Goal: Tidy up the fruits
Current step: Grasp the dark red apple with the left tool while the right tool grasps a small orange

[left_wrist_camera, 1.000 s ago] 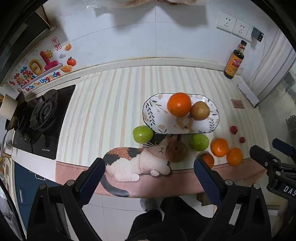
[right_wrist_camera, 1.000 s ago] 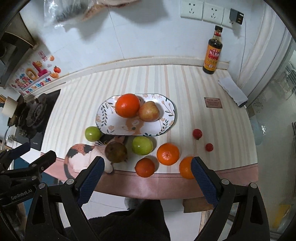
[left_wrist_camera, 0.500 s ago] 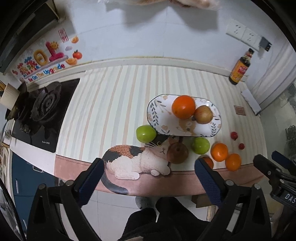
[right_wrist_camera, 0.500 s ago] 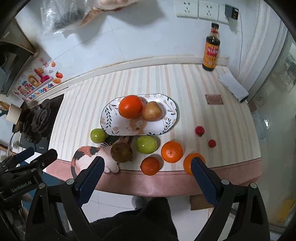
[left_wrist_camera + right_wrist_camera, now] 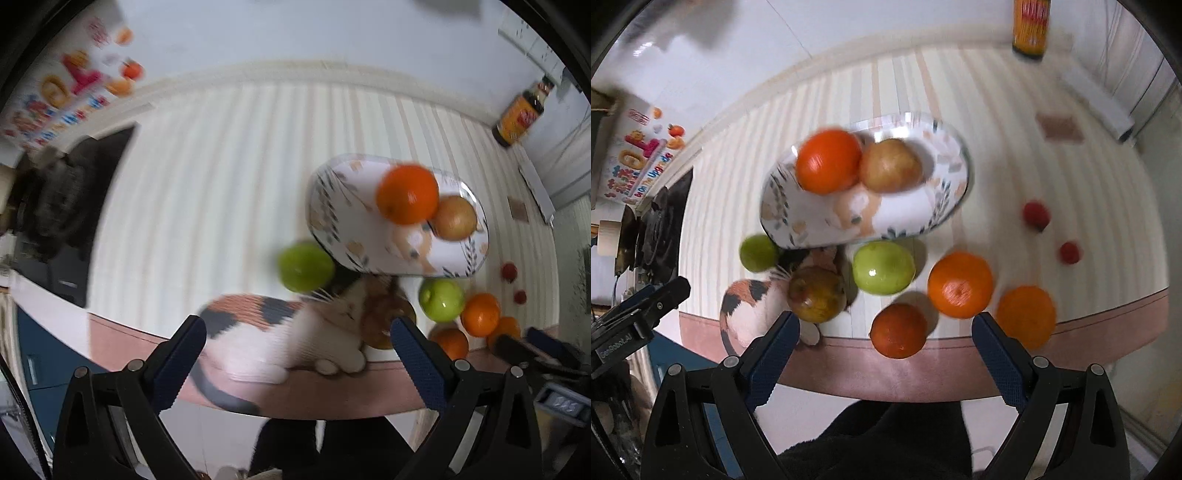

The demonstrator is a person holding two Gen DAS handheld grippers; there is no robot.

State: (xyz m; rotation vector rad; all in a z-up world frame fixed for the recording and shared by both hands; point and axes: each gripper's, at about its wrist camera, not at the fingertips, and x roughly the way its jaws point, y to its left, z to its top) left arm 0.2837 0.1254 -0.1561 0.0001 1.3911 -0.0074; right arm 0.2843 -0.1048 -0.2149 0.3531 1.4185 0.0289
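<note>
A floral oval plate (image 5: 916,218) (image 5: 332,206) on the striped counter holds an orange (image 5: 829,160) and a tan pear (image 5: 890,166). In front of it lie two green apples (image 5: 884,267) (image 5: 759,253), a brown pear (image 5: 816,293), three oranges (image 5: 960,284) (image 5: 899,330) (image 5: 1027,315) and two small red fruits (image 5: 1036,214) (image 5: 1069,253). My right gripper (image 5: 886,332) hangs open above the front row of fruit, holding nothing. My left gripper (image 5: 297,341) is open over the cat picture, beside the left green apple (image 5: 304,266). Both views are motion-blurred.
A cat picture (image 5: 288,332) decorates the mat's front edge. A gas stove (image 5: 59,206) sits at the left, a dark sauce bottle (image 5: 517,118) at the back right by the wall. The counter's front edge (image 5: 923,373) runs just below the fruit.
Both grippers have dropped toward the counter, so the fruit and plate look much larger. Both stay open and nothing on the counter has shifted.
</note>
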